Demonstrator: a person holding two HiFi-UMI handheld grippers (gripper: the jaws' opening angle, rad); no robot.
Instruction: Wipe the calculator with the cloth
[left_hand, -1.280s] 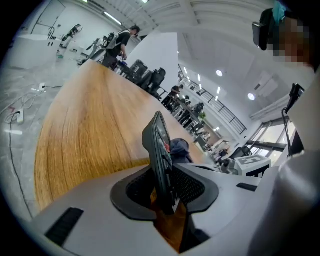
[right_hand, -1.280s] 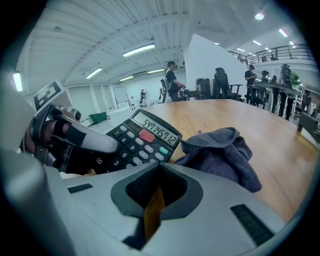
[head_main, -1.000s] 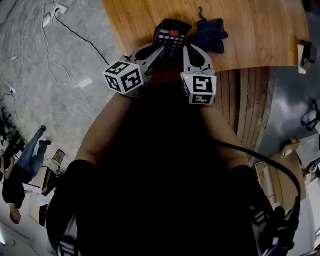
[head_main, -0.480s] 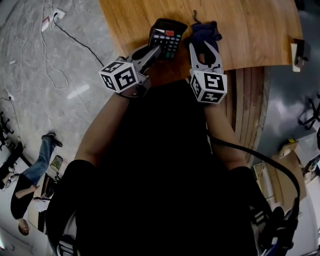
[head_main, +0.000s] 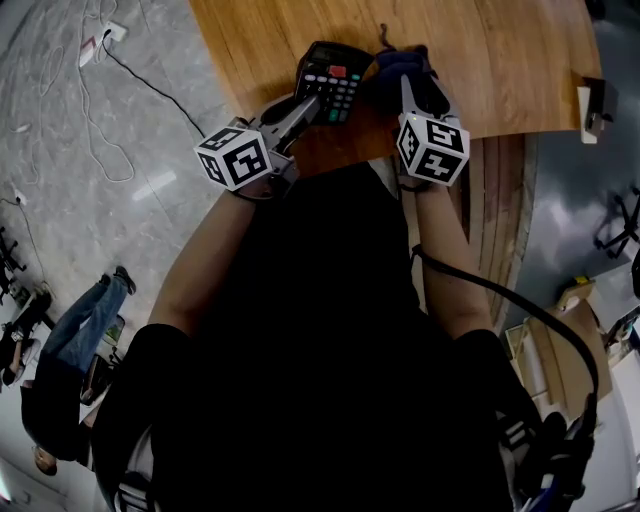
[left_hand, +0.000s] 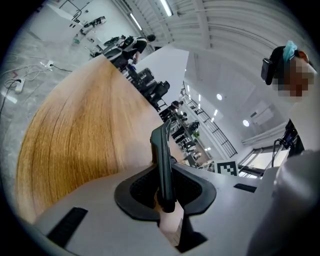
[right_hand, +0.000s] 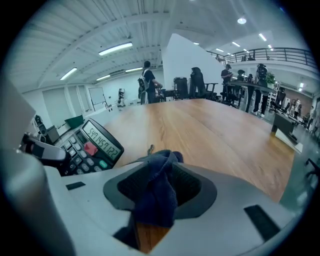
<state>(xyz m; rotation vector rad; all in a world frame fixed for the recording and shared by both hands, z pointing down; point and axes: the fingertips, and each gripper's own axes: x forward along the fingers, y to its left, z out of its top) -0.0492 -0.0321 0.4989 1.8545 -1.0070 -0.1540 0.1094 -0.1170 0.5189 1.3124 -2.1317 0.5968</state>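
Blue cloth (right_hand: 156, 187) between jaws, just opened wide, of down-tilted right gripper (head_main: 418, 90) | left gripper (head_main: 308, 103) near level, clamped on calculator (head_main: 333, 75)

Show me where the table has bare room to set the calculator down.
Bare wood runs from the cloth rightward to the small dark device at the right edge of the table. A narrower bare strip lies between the calculator and the left edge. Crowded: the near edge, where calculator and cloth sit close together.

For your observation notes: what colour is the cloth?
The cloth is dark blue, clearest in the right gripper view.
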